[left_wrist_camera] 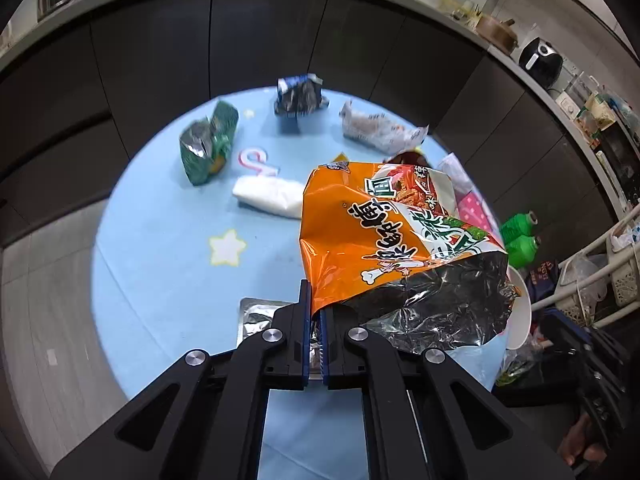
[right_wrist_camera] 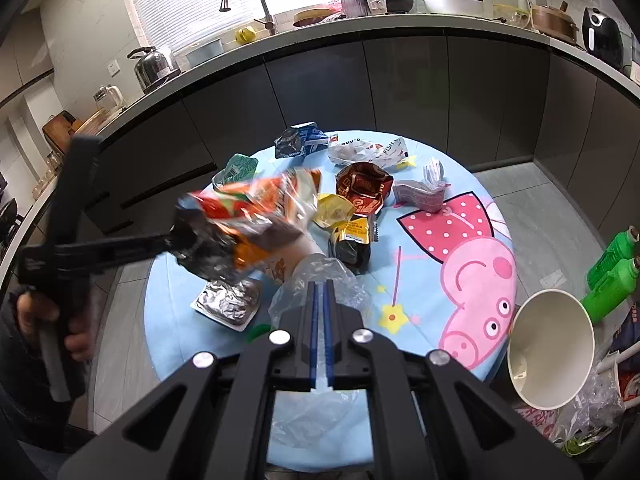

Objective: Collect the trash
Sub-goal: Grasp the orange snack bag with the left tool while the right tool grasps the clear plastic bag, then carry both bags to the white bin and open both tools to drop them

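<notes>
Black hand-held gripper point(left_wrist_camera: 316, 304), blue finger pads point(right_wrist_camera: 329, 320), 4 round silver screws, triangular cut-outs, dark sleeve point(right_wrist_camera: 16, 320)

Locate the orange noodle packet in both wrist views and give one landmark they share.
Left wrist: orange noodle packet fills centre-right, pinched at its lower edge by the left gripper.
Right wrist: same packet, blurred, left of centre, held above the table.
Shared landmark: the flat silver foil pouch lying on the blue tablecloth.

Your table cover point(right_wrist_camera: 420, 264): light blue, pink cartoon pig, yellow stars.
Your noodle bag point(left_wrist_camera: 360, 236): orange, silver lining.
Your snack bag point(left_wrist_camera: 208, 144): green.
Your cup point(right_wrist_camera: 552, 348): cream inside.
Your bottles point(right_wrist_camera: 612, 276): bright green.
</notes>
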`<state>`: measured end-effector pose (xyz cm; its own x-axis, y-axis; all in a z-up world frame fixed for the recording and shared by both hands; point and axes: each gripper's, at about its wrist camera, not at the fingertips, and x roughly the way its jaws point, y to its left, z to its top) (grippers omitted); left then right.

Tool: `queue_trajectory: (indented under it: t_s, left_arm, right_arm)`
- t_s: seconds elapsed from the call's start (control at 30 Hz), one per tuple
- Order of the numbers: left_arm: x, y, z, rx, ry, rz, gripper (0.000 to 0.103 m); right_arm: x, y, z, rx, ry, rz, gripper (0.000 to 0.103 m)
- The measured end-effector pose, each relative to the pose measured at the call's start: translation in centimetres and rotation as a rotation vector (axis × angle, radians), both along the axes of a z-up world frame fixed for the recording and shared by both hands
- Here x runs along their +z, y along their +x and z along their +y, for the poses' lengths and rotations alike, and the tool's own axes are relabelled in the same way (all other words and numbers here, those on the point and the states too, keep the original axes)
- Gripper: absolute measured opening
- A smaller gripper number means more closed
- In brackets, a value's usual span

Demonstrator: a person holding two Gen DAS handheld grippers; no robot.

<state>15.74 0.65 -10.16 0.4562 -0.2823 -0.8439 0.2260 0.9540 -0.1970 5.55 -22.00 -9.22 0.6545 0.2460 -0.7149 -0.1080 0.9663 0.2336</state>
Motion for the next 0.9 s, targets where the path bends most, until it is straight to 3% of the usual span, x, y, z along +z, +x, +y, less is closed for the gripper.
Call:
queue_trajectory:
  t_s: [0.03, 0.07, 0.1, 0.2, 0.3, 0.4, 0.43, 0.47, 0.53, 0.73, 0.9]
  left_arm:
    - [0.7, -0.4, 0.2, 0.006, 0.001, -0.018, 0.003]
    - [1.5, -0.8, 0.5, 0.014, 0.0, -0.041, 0.003]
    - [2.2, -1.2, 0.7, 0.022, 0.0, -0.059, 0.003]
    - [3.8, -2.3, 1.8, 0.056, -0.009, -0.094, 0.003]
    - [4.8, -3.5, 2.9, 0.075, -0.017, -0.115, 0.003]
    - [5.3, -4.5, 3.4, 0.083, -0.01, -0.123, 0.003]
    - [5.4, -4.7, 3.5, 0.084, -0.015, -0.119, 0.003]
    - [5.5, -4.8, 3.6, 0.084, -0.022, -0.116, 0.003]
    - [5.9, -4.9, 3.4, 0.076, -0.026, -0.118, 0.003]
    - [8.5, -5.3, 1.2, 0.007, -0.04, -0.185, 0.003]
    - [10.1, -5.5, -3.4, -0.083, -0.042, -0.219, 0.003]
  right_arm:
    - [-0.5, 0.1, -0.1, 0.002, 0.004, 0.018, 0.035]
    - [-1.3, 0.2, 0.1, 0.003, 0.007, 0.053, 0.08]
    - [-2.5, 0.1, 0.2, -0.016, -0.001, 0.095, 0.091]
    - [-5.0, -0.6, 0.7, -0.01, 0.009, 0.144, 0.091]
    - [-7.7, -0.3, 0.9, -0.021, 0.027, 0.226, 0.081]
    - [-9.4, -0.2, 1.3, 0.001, 0.071, 0.273, 0.055]
    - [-9.5, -0.1, 1.3, 0.014, 0.076, 0.276, 0.02]
    - [-9.4, -0.1, 1.4, 0.023, 0.088, 0.278, 0.005]
    - [-7.0, -0.6, 0.9, 0.019, 0.12, 0.207, 0.003]
    - [1.4, -3.1, -1.4, -0.02, 0.071, -0.027, 0.003]
    - [4.3, -5.7, -6.4, -0.121, 0.035, -0.112, 0.003]
